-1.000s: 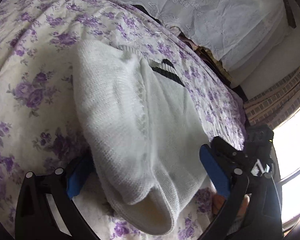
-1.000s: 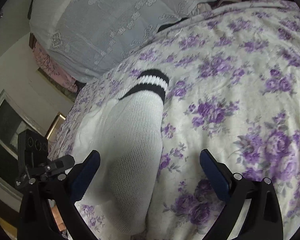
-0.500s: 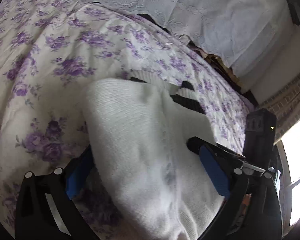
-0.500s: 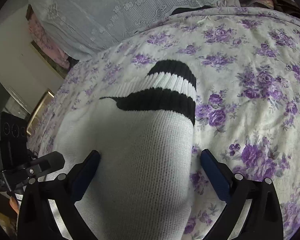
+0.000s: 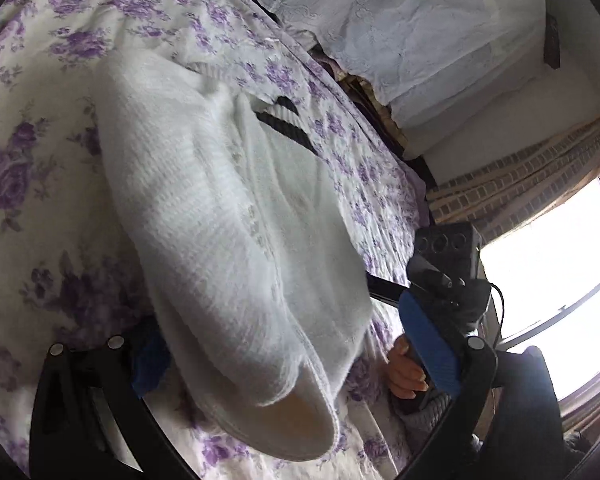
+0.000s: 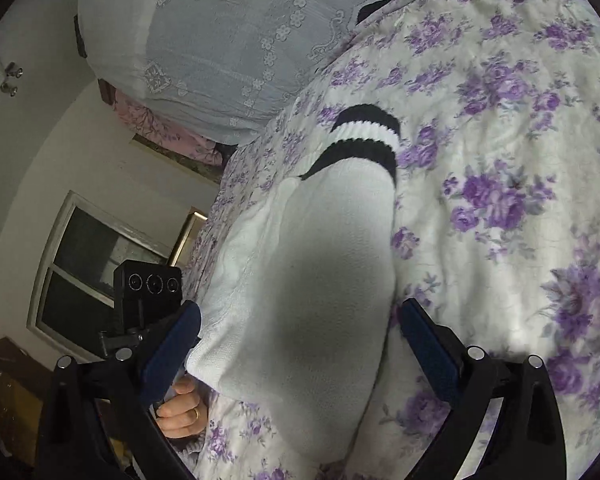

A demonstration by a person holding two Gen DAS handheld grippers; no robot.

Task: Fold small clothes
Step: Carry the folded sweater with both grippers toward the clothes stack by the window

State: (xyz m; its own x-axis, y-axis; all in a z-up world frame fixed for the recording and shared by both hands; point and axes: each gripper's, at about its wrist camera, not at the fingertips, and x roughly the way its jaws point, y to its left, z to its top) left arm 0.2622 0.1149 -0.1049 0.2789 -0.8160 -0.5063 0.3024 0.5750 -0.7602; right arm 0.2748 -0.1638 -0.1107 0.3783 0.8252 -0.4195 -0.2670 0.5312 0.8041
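A white knit garment with a black-striped cuff lies folded on a purple-flowered bedspread. My left gripper is open and straddles its near end, where a hem opening faces the camera. The cloth partly hides the left blue pad. In the right wrist view the same garment runs away from me to the striped cuff. My right gripper is open, one finger on each side of the cloth. Neither gripper is pinching the fabric.
A lace-covered pillow lies at the head of the bed, also the pillow in the right view. A person's hand holds the other gripper at the bed's edge. A bright window is beyond. Open bedspread spreads right of the garment.
Half a second ago both grippers were close over the garment; they have drawn back to about where they were a second ago. Both stayed open, and the garment still lies folded.
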